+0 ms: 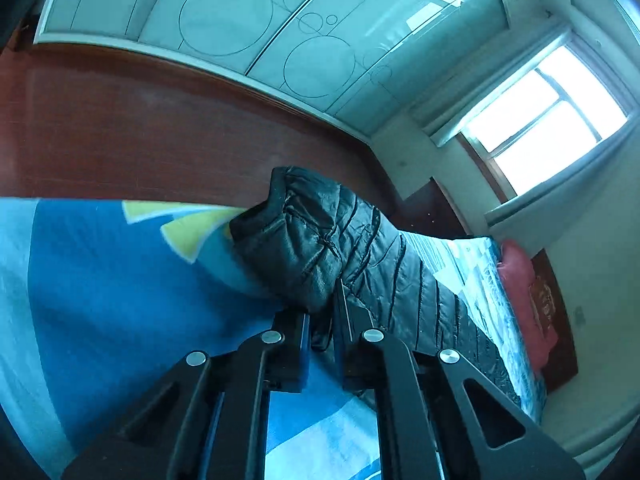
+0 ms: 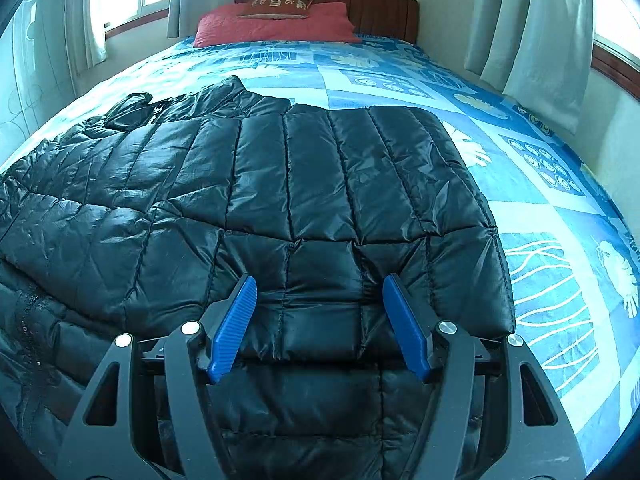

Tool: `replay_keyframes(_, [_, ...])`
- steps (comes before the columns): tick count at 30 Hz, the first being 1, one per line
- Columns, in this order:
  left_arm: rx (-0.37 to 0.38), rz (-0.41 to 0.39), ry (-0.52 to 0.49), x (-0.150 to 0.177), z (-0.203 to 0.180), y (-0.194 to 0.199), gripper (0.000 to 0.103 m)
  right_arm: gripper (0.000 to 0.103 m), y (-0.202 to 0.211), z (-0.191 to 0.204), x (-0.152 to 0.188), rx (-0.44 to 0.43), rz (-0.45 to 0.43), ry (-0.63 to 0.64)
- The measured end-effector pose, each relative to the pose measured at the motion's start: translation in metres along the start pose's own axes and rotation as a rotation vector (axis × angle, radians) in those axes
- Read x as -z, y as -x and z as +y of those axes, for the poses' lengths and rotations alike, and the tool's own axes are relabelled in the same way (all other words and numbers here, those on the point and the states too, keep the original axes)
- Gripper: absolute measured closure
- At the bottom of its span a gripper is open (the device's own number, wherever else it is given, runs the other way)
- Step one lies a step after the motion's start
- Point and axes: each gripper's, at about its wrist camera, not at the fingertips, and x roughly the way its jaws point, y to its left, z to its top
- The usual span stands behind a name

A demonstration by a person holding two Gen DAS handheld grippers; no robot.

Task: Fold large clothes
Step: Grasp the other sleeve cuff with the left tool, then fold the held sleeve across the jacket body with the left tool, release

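A black quilted puffer jacket [image 2: 280, 184] lies spread on the bed with the blue patterned cover [image 2: 540, 208]. My right gripper [image 2: 320, 292] is open, its blue pads [image 2: 236, 328] hovering just above the jacket's near part. In the left wrist view my left gripper [image 1: 322, 312] is shut on a bunched edge of the jacket [image 1: 320, 240], lifted slightly above the blue cover [image 1: 120, 280]; the jacket's end with its dark cuff stands up beyond the fingers.
A red pillow [image 2: 276, 24] and a wooden headboard [image 2: 376, 4] are at the bed's far end. Curtains [image 2: 532, 28] and windows flank the bed. The left wrist view shows a wooden board [image 1: 160, 120], a patterned wardrobe door [image 1: 280, 32] and a window [image 1: 548, 116].
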Motion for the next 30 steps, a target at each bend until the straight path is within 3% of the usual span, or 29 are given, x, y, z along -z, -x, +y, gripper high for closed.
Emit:
replay_keyframes(4, [0.012,-0.056,-0.117,0.004,-0.033,0.015,0.098,0.038,0.001,0.001,0.000,0.002,-0.001,0.000])
replay_keyframes(7, [0.074,-0.084,-0.247,0.019,-0.090,0.029,0.098,0.038,0.001,0.001,0.001,0.000,-0.001,-0.002])
replay_keyframes(12, [0.184,-0.044,-0.433,0.069,-0.179,0.037,0.098,0.038,0.001,-0.001,0.000,-0.008,-0.004,-0.011])
replay_keyframes(17, [0.315,0.062,-0.609,0.154,-0.266,0.042,0.098,0.038,0.001,-0.002,-0.001,-0.014,-0.004,-0.021])
replay_keyframes(22, [0.385,0.165,-0.805,0.251,-0.335,0.042,0.098,0.038,0.002,-0.003,0.000,-0.019,-0.006,-0.028])
replay_keyframes(30, [0.395,0.278,-1.035,0.367,-0.369,0.033,0.098,0.037,0.001,-0.003,0.000,-0.020,-0.005,-0.029])
